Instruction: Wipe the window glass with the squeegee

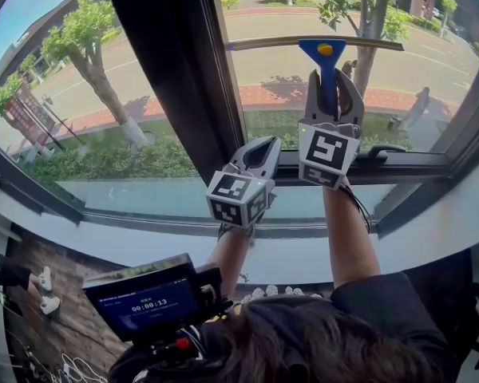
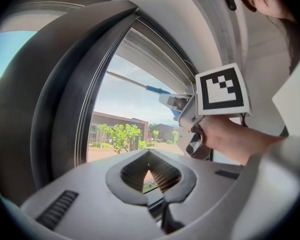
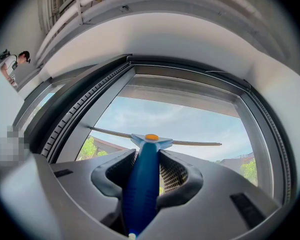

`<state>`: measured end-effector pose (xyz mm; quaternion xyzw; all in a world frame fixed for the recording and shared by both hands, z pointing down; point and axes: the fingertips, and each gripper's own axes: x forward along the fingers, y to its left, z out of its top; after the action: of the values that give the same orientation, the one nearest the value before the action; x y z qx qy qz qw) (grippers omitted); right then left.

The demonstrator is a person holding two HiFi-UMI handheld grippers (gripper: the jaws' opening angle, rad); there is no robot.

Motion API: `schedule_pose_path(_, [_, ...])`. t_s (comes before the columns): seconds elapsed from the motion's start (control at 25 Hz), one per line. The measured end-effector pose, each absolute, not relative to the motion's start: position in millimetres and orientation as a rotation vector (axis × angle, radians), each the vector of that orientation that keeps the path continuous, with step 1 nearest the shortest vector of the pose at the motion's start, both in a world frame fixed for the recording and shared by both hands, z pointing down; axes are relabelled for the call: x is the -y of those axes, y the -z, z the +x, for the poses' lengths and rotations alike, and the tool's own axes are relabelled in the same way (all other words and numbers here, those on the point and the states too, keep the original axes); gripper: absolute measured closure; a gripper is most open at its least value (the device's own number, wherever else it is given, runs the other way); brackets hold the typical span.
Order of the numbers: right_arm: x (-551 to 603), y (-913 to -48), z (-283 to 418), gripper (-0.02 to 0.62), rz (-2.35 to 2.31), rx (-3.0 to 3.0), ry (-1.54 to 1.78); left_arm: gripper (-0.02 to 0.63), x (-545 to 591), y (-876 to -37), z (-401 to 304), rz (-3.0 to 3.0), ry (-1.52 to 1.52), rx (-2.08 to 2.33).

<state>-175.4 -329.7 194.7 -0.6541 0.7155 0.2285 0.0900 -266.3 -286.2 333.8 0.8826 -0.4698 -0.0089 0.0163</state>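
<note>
Outside the window glass (image 1: 271,78) we see a sunlit road, brick paving, grass and a tree (image 1: 92,46). A dark upright post (image 1: 176,70) splits the window into two panes, and a pale sill (image 1: 303,258) runs below it. Our right gripper (image 1: 333,82) is raised in front of the right-hand pane, its two jaws clamped on the blue handle of the squeegee (image 1: 323,52). In the right gripper view the handle runs straight up between the ribbed pads of that gripper (image 3: 147,166), and the squeegee (image 3: 140,184) ends in a blue head with an orange spot and a long thin blade lying level across the pane. We cannot tell whether the blade's edge presses on the glass. Our left gripper (image 1: 262,145) sits lower, near the foot of the post and just above the bottom rail. Its own view shows this gripper (image 2: 149,154) with its tips drawn together and only a small diamond gap behind them, with nothing in it. From there we also see the squeegee (image 2: 155,89) up at the pane. A small lit screen (image 1: 148,302) sits close below our head.
</note>
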Motion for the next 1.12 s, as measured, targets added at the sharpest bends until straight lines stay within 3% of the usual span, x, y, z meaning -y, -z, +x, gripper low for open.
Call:
schedule_pose_path(0.64, [331.9, -210.3, -175.4, 0.454, -1.801, -2.213, -0.429, 0.604, 282.4, -337.1, -267.8, 2.719, 0.032, 1.432])
schedule_pose_path(1.12, [332.1, -234.1, -175.9, 0.454, -1.858, -2.228, -0.480, 0.604, 279.8, -348.8, -273.5, 2.733, 0.023, 1.437])
